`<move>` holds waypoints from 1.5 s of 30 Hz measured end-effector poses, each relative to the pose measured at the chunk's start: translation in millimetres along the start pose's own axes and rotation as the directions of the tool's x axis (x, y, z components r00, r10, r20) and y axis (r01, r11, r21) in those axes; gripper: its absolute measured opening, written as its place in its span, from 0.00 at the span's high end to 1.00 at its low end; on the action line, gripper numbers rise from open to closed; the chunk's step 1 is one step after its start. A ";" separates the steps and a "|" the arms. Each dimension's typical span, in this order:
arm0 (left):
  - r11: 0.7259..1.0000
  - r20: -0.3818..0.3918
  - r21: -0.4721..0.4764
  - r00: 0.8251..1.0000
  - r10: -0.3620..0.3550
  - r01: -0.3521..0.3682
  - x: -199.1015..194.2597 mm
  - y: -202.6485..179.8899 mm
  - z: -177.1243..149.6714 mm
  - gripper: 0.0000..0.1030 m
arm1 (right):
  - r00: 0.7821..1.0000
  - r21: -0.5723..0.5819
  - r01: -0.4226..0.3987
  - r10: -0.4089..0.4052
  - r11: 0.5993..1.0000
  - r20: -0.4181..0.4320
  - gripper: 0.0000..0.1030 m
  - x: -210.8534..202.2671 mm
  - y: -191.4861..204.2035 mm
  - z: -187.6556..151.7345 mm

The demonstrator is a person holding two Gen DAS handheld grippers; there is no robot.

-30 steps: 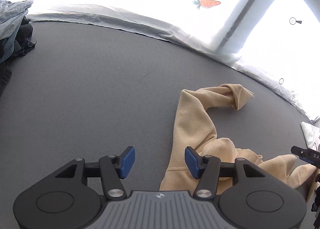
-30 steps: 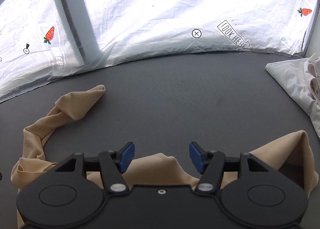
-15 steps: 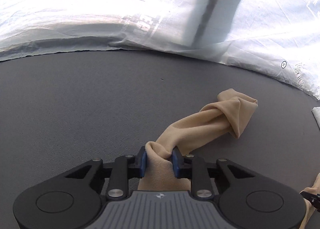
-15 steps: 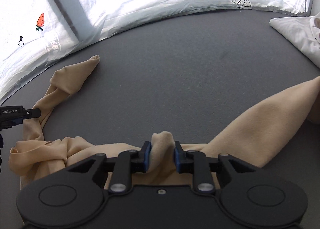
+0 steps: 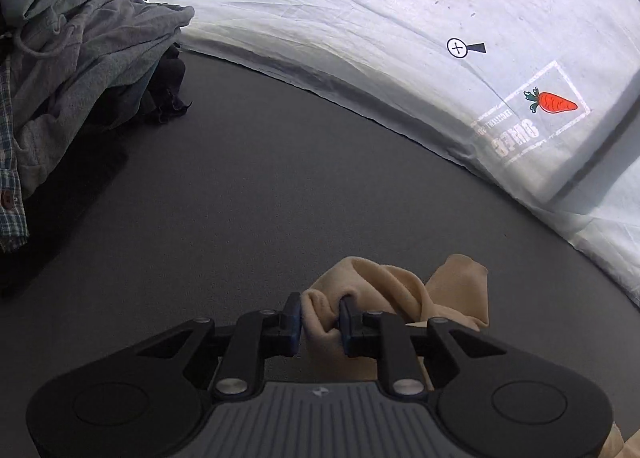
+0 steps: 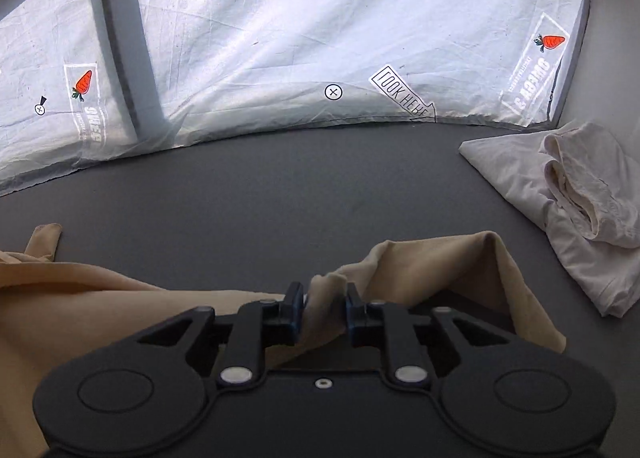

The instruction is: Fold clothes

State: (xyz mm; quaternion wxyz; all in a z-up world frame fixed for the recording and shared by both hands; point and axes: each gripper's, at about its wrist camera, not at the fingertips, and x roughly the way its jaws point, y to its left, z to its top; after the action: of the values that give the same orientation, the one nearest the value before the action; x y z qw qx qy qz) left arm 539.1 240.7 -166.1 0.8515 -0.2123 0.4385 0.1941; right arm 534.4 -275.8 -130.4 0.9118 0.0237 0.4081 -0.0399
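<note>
At the far left of the grey worktop [image 5: 248, 185] a heap of grey and checked clothes [image 5: 76, 69] lies bunched against the white printed sheet [image 5: 400, 29]. It has come back into the left wrist view after dropping out of it half a second ago, so the left gripper [image 5: 320, 318] has swung leftward.

Nearer the middle, that gripper's blue-padded fingers [image 5: 294, 316] are clamped on a bunched fold of the beige garment [image 5: 384, 286]. A second ago they stood apart above the cloth; half a second ago they had closed on it. The twisted sleeve that trailed far out ahead of them now sits bunched just past the fingers.

Further right, the right gripper [image 6: 320, 306] has its fingers [image 6: 352, 308] pressed together on another pinch of the same beige garment, which spreads leftward across the worktop and peaks in a tent just right of the grip. These fingers too were open a second ago.

At the far right a folded white garment [image 6: 568, 209] rests by the worktop's edge, apart from the beige one.

With both grips set and the cloth gathered, I judge the garment is being lifted or drawn out to spread flat; it remains crumpled, with no neat fold showing.
</note>
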 end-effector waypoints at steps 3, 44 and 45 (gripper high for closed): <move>0.998 0.005 -0.041 0.999 -0.052 0.052 -10.6 4.3 -12.9 0.70 | 0.999 -0.008 0.030 -0.030 1.000 -0.019 0.65 0.6 5.7 -14.0; 0.543 -0.182 0.801 0.967 -0.180 0.252 16.5 -169.0 -100.4 0.34 | 0.980 -0.158 -0.161 0.139 0.974 -0.140 0.57 62.2 62.1 -0.1; 0.545 -0.178 0.801 0.968 -0.179 0.248 17.0 -168.0 -101.3 0.34 | 0.981 -0.162 -0.160 0.138 0.974 -0.139 0.57 61.9 62.4 -0.8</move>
State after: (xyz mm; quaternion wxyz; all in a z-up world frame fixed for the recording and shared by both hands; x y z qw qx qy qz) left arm 567.8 49.1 -201.4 0.8528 0.1455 0.4806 -0.1434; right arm 580.6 -216.9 -176.5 0.8831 -0.0220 0.4639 0.0660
